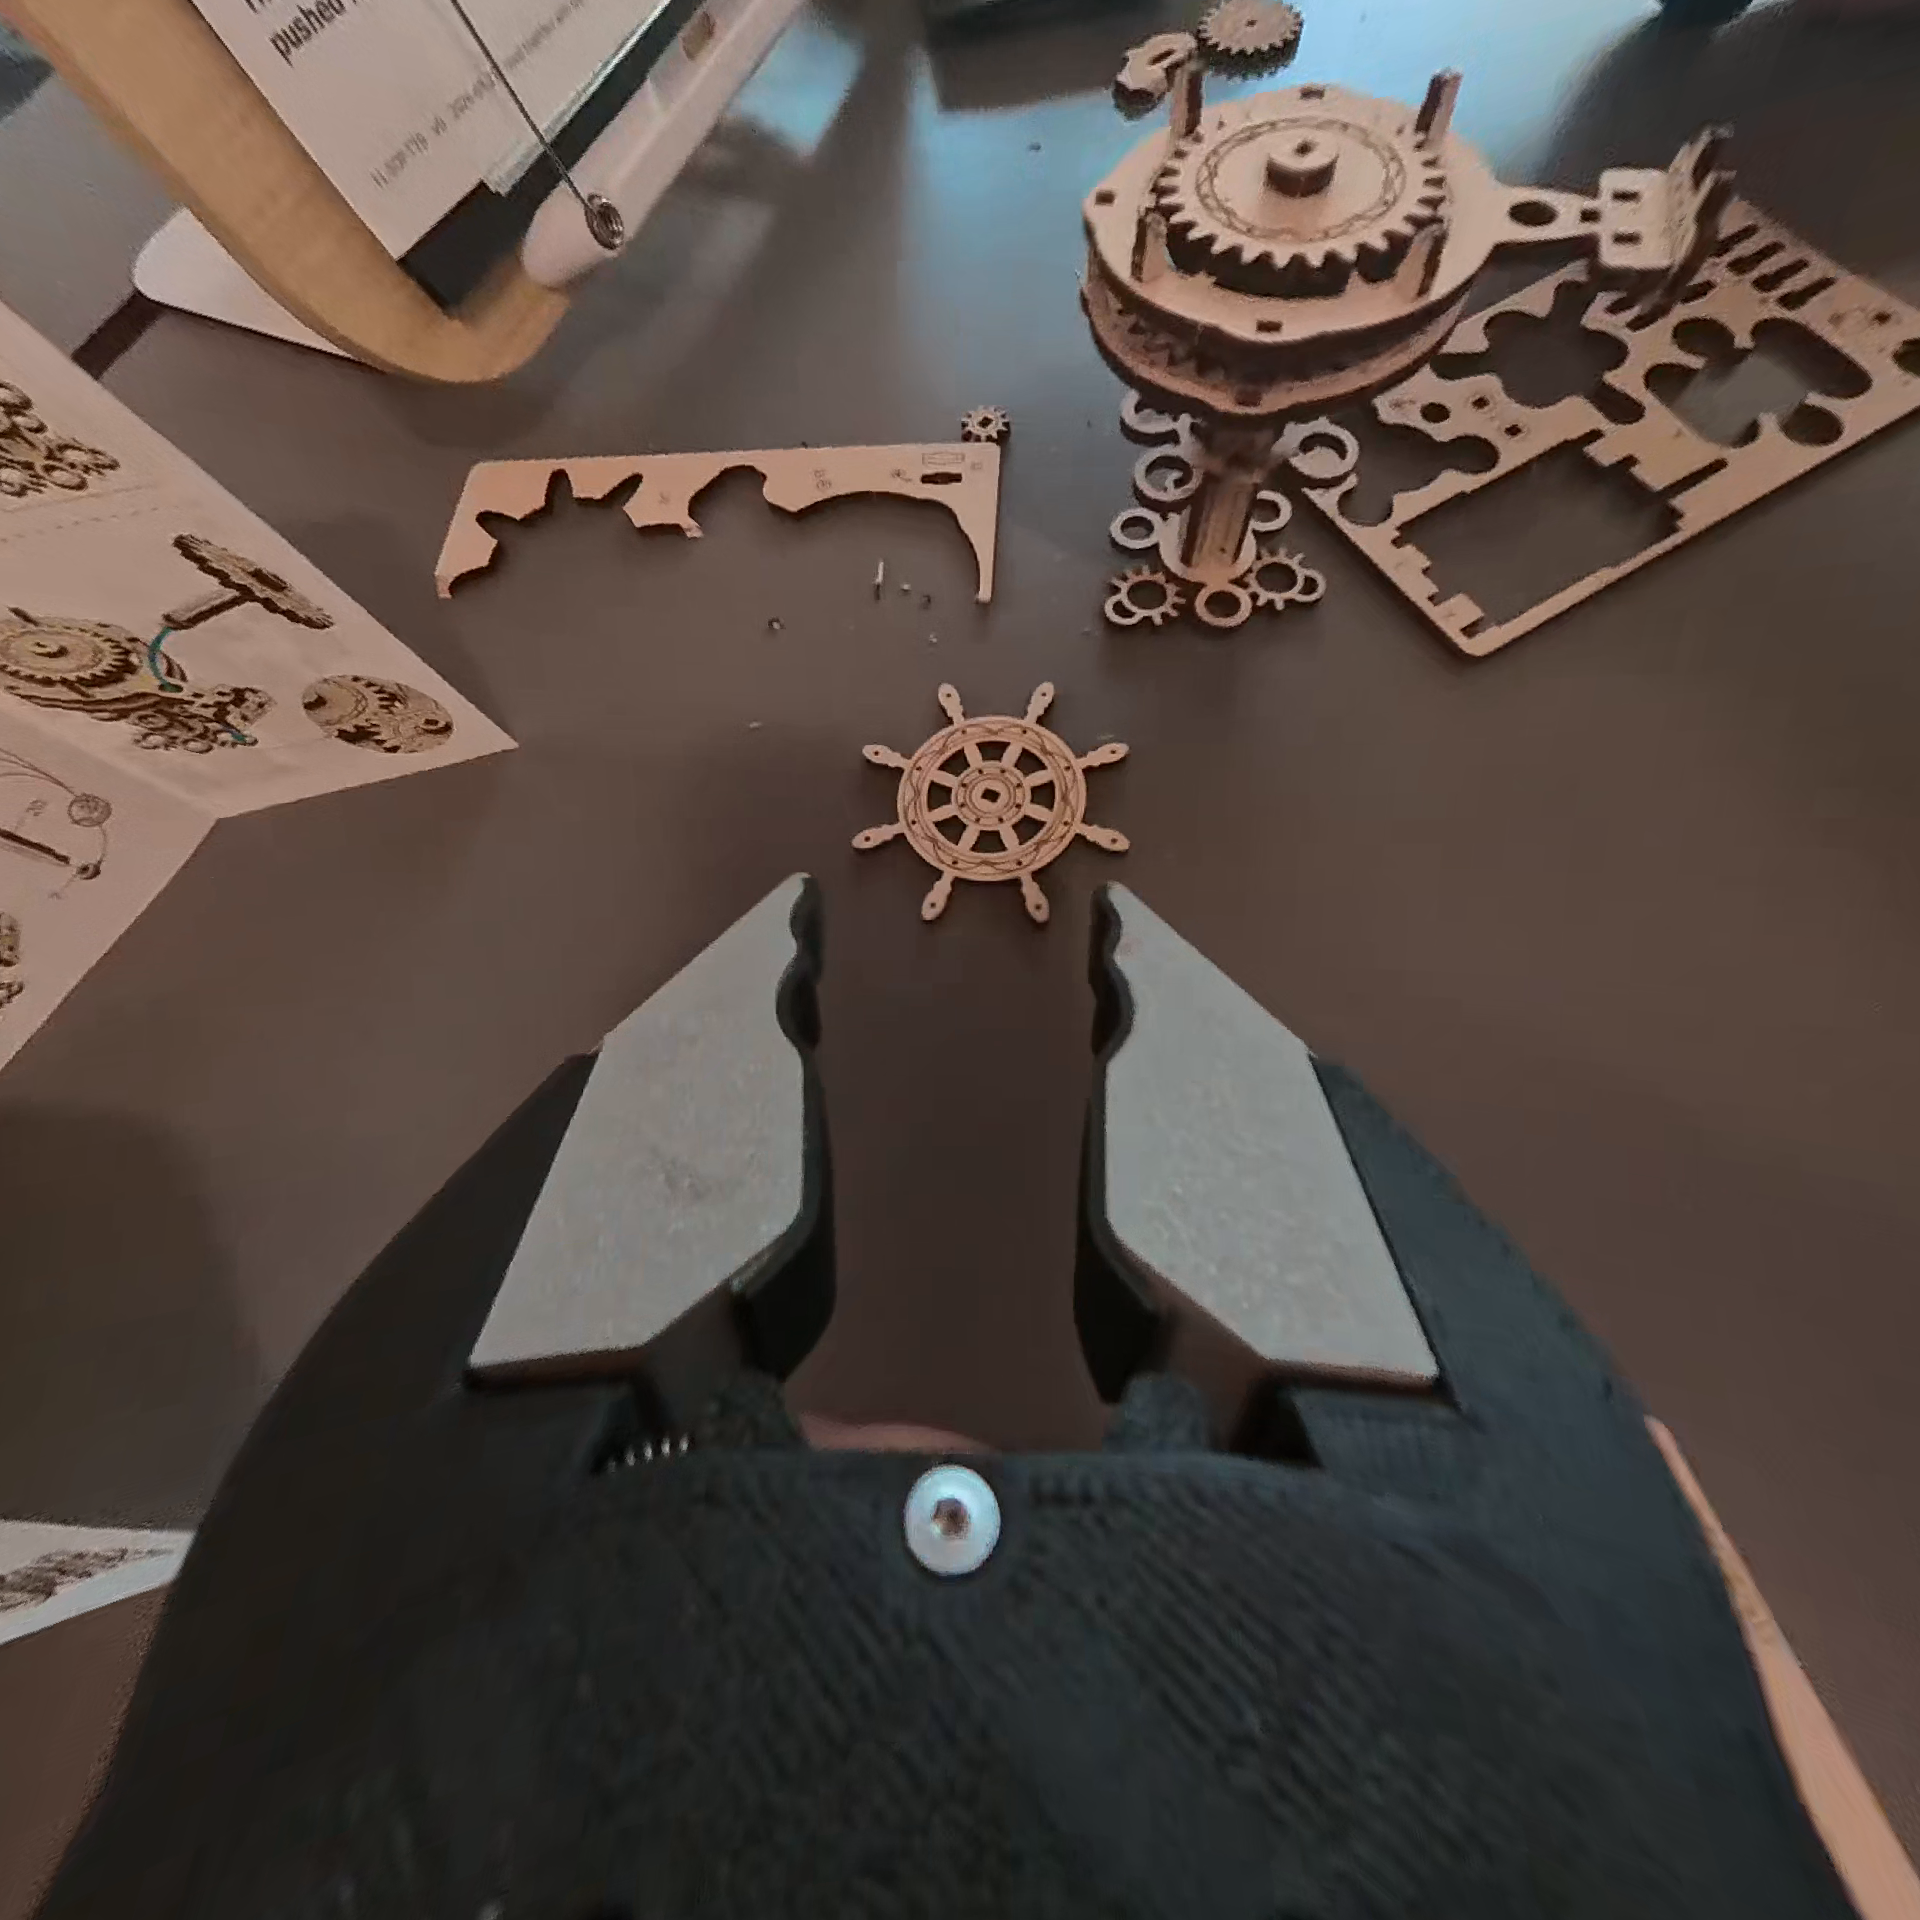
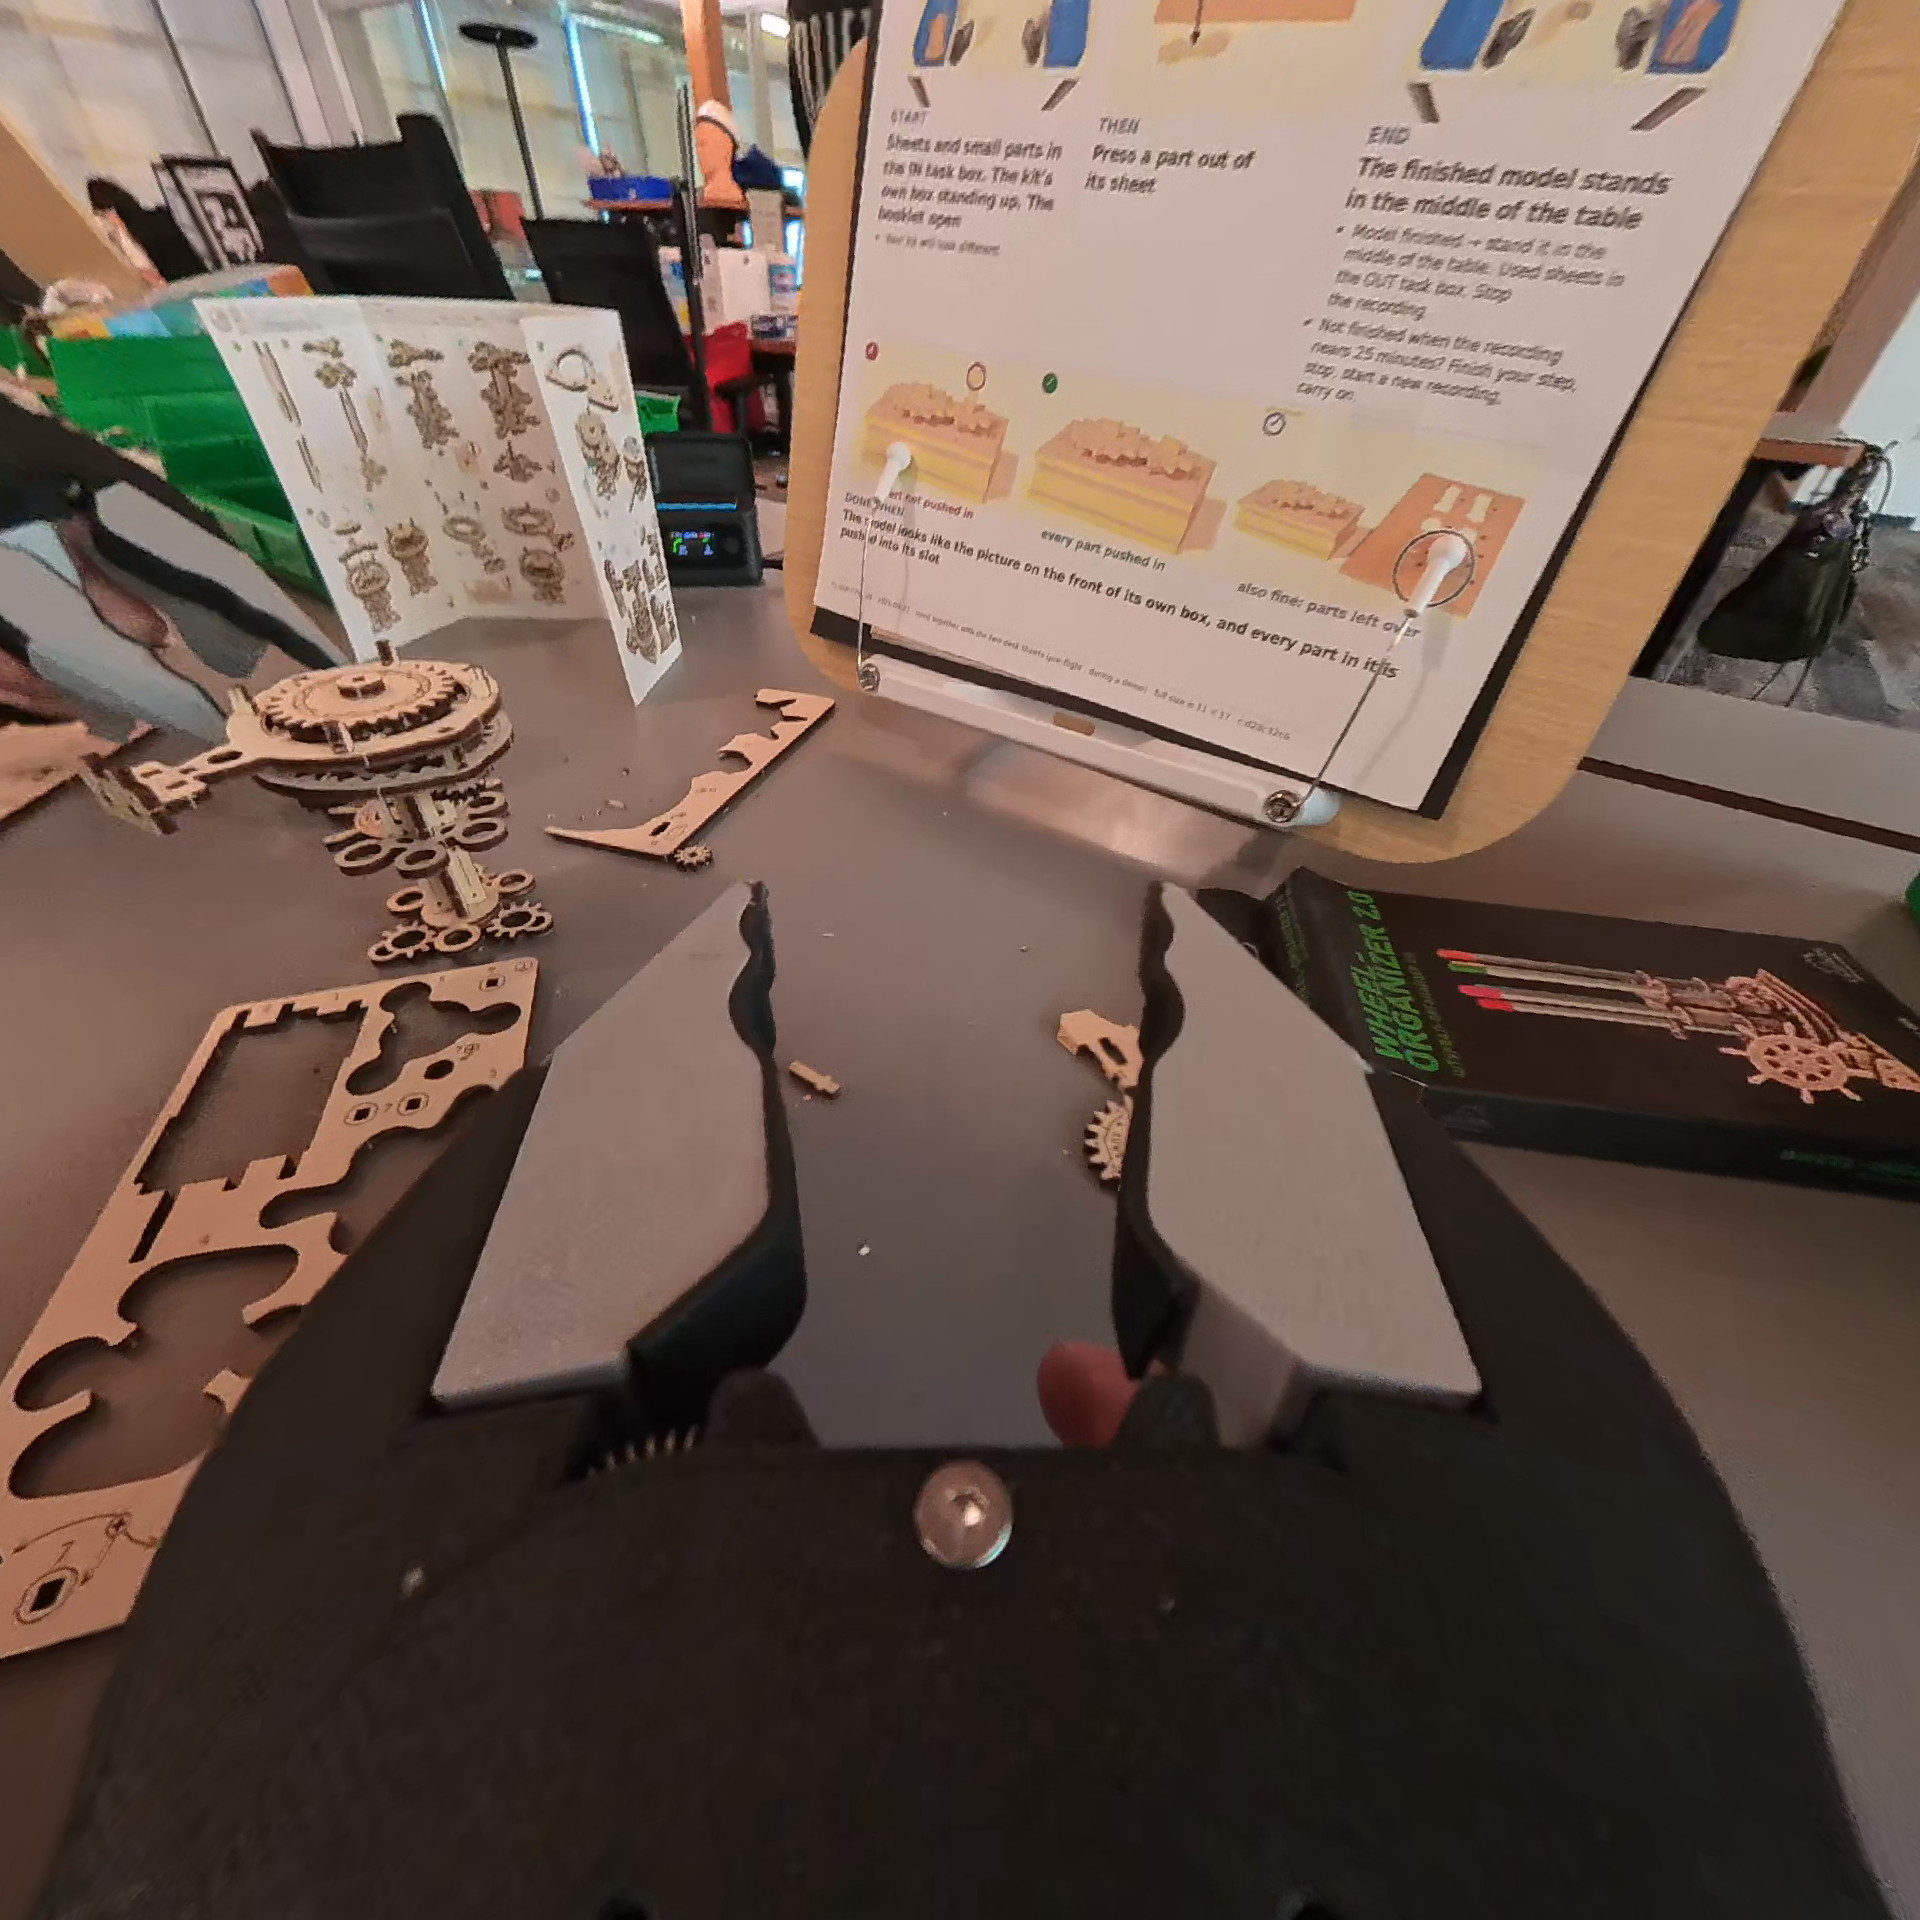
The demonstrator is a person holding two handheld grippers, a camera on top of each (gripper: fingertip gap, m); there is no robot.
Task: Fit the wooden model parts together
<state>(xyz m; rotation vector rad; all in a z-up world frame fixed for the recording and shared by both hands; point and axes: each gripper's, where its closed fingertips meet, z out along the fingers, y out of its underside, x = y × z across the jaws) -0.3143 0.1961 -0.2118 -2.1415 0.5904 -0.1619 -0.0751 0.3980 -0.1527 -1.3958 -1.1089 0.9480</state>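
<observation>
Here, going from left to right:

Booklet: the open instruction booklet [image 1: 208, 644] lies flat at the left in the left wrist view, pictures up, likely so the steps are easy to see.
Scrap strip: a wooden leftover strip [image 1: 727, 509] lies flat past it, with a tiny gear [image 1: 984, 424] at its corner.
Left gripper: the left gripper [image 1: 956, 935] hangs low over the table with its jaws apart and nothing in them. It points right at the ship's wheel, so I think it is about to pick it up.
Ship's wheel: this thin wooden wheel [image 1: 992, 800] lies flat, just past the fingertips. It is so flat that it may be hard to lift.
Model: the half-built gear tower [image 1: 1257, 312] stands up on its ring foot, to the right, ready for more parts.
Empty sheet: the punched-out sheet [image 1: 1621, 457] lies just behind the tower.
Right gripper: the right gripper [image 2: 956, 935] waits, jaws apart, holding nothing. A little peg [image 2: 814, 1078] lies between its fingers, and a small gear [image 2: 1110, 1132] peeks out beside its right finger.
Kit box: the dark box [image 2: 1621, 1039] lies flat on the right.
Table: dark brown, smooth, with wood crumbs.
Room: a busy workshop with green bins [image 2: 156, 416] and a task sheet on a wooden stand [image 2: 1247, 416].
</observation>
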